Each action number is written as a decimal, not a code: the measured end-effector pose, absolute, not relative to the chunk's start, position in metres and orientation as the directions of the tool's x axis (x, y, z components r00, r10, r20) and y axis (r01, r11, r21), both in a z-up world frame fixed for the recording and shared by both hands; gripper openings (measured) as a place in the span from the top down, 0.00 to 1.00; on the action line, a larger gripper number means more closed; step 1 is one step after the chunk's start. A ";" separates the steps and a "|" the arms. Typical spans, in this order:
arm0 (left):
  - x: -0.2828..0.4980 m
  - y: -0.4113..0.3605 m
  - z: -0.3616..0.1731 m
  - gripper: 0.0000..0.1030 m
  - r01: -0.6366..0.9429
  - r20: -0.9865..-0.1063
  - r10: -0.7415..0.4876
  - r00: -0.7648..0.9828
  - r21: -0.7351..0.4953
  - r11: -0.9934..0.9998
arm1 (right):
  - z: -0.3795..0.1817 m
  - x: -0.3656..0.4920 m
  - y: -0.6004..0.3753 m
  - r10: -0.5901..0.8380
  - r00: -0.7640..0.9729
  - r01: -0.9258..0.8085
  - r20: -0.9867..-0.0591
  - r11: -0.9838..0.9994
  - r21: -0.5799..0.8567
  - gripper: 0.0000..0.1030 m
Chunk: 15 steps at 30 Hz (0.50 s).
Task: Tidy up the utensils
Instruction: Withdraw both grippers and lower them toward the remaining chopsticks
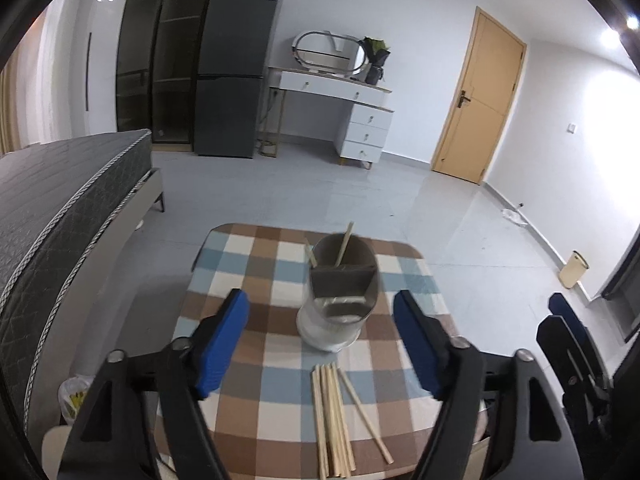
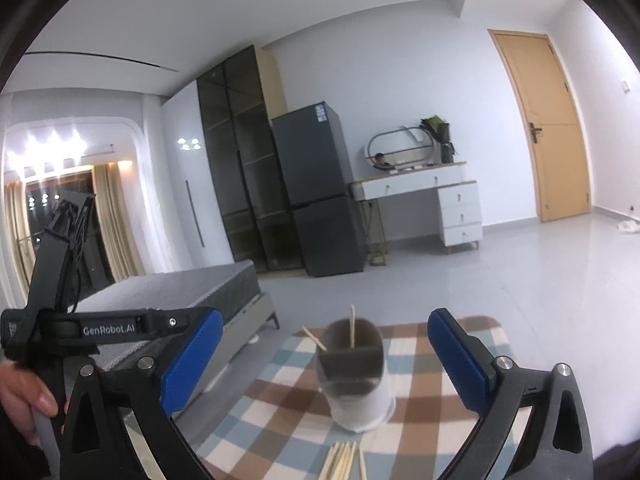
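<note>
Am holding left gripper (image 1: 320,340) and right gripper (image 2: 324,364) spread, both empty. Chopstick bundle (image 1: 334,416) lying on checked tablecloth (image 1: 256,248), just before holder cup (image 1: 340,292), two sticks already standing inside. Risk: am judging tall cup tipping if jaw clips it; loose sticks rolling, scattering. Bed (image 1: 60,208) sitting left, nothing blocking.

A tablecloth (image 1: 256,380) checked in brown, pale blue and cream carries pale wooden chopsticks (image 1: 332,416) and a grey-brown holder (image 1: 340,284) on a white base, framed by black grippers with blue pads (image 1: 222,340), before a dark grey fridge (image 1: 236,68) and tan door (image 1: 480,96)
</note>
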State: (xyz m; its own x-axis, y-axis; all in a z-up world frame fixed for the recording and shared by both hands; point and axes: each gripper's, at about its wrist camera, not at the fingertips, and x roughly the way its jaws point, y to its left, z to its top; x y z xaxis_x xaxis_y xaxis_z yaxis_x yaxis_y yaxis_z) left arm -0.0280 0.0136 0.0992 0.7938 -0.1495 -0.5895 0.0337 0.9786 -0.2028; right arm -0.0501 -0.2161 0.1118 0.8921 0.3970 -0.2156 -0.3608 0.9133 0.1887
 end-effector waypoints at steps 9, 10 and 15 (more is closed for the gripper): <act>-0.034 0.011 0.056 0.22 0.022 -0.580 -0.098 0.809 -0.137 0.990 | 0.069 -0.065 -0.223 0.370 0.883 -0.321 -0.287 0.925 0.205 0.00; -0.033 0.011 0.052 0.22 0.023 -0.581 -0.098 0.808 -0.135 0.991 | 0.065 -0.066 -0.224 0.368 0.880 -0.315 -0.299 0.925 0.210 0.00; -0.028 0.007 0.032 0.22 0.016 -0.605 -0.076 0.793 -0.104 0.994 | 0.048 -0.063 -0.227 0.349 0.863 -0.294 -0.366 0.935 0.197 0.00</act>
State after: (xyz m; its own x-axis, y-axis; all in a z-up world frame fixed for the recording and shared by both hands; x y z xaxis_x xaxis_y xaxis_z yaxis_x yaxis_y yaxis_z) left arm -0.0282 0.0071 0.0318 0.7926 -0.0763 -0.6049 0.0161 0.9944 -0.1043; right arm -0.0633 -0.2268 0.0480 0.8627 0.3487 -0.3663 -0.2944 0.9352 0.1968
